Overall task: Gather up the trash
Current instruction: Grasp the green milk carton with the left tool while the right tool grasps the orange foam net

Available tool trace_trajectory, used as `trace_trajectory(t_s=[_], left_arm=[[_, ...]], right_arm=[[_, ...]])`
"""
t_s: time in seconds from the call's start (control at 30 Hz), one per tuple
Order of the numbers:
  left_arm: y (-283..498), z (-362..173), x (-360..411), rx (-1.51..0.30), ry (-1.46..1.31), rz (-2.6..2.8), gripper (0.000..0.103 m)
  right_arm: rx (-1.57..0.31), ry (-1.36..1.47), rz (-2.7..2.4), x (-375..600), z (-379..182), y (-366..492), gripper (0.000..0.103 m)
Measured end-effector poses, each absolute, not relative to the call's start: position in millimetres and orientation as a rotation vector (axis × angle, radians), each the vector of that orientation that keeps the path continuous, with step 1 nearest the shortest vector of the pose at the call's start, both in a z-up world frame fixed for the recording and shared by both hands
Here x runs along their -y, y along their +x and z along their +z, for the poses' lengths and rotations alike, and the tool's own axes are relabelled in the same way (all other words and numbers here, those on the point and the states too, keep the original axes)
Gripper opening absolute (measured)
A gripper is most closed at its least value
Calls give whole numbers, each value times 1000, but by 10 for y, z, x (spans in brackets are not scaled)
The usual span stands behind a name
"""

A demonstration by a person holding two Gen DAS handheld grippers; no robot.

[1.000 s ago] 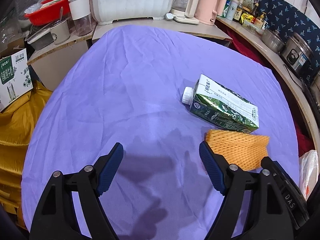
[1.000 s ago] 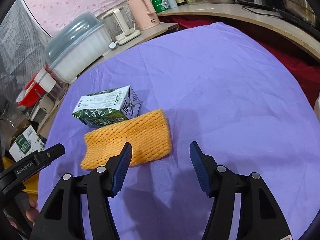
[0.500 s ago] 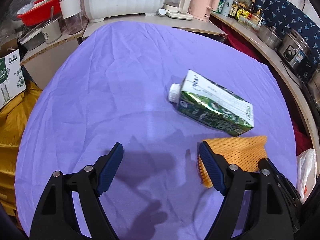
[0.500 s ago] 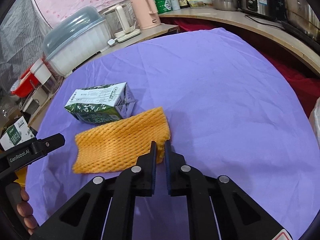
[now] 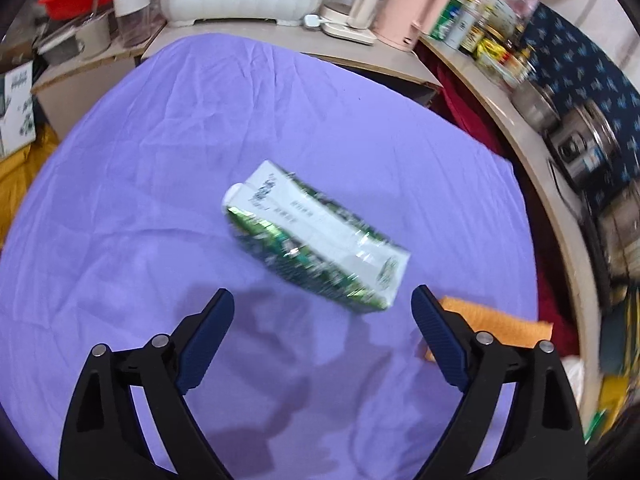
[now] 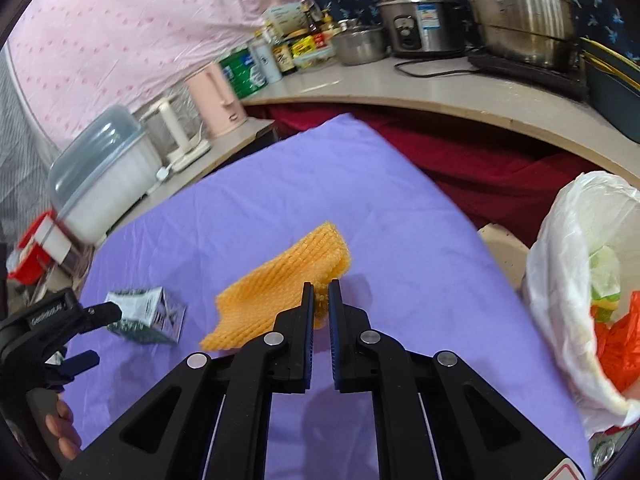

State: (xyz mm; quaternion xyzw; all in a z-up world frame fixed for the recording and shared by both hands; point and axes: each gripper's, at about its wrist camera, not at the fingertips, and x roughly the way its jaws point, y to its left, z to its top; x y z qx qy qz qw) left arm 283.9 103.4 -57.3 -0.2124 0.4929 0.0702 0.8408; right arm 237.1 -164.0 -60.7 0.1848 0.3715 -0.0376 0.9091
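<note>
A green and white milk carton with a white cap lies on its side on the purple tablecloth. My left gripper hovers just short of it, jaws opening wide, nothing between them. An orange foam net sleeve hangs lifted off the cloth, and my right gripper is shut on its near corner. In the left wrist view the orange foam net sleeve shows behind the right finger. The carton and the left gripper appear at the left of the right wrist view.
A white plastic bag with orange and green trash inside hangs open at the table's right edge. Behind the table a counter carries a covered dish rack, kettles, bottles, a rice cooker and steel pots. A hand holds the left gripper's handle.
My right gripper shut on the foam sleeve's corner and lifted it off the cloth toward the right. My left gripper moved toward the carton and its jaws widened.
</note>
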Motion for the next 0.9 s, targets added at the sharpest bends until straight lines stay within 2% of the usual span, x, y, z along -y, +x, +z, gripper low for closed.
trace_trajectory(t_s=[0.23, 0.4, 0.67, 0.9], left_arm=[[3327, -767, -931, -1108, -528, 365, 86], [3362, -966, -1002, -1154, -502, 389, 88], [2976, -1050, -1095, -1173, -350, 304, 69], [2569, -1016, -1224, -1168, -261, 207, 59]], right_arm=[[-753, 412, -73, 1894, -590, 2459, 7], [-769, 422, -56, 1903, -665, 2466, 7], [-791, 428, -14, 1709, -721, 2349, 7], [-807, 425, 14, 1486, -721, 2113, 7]])
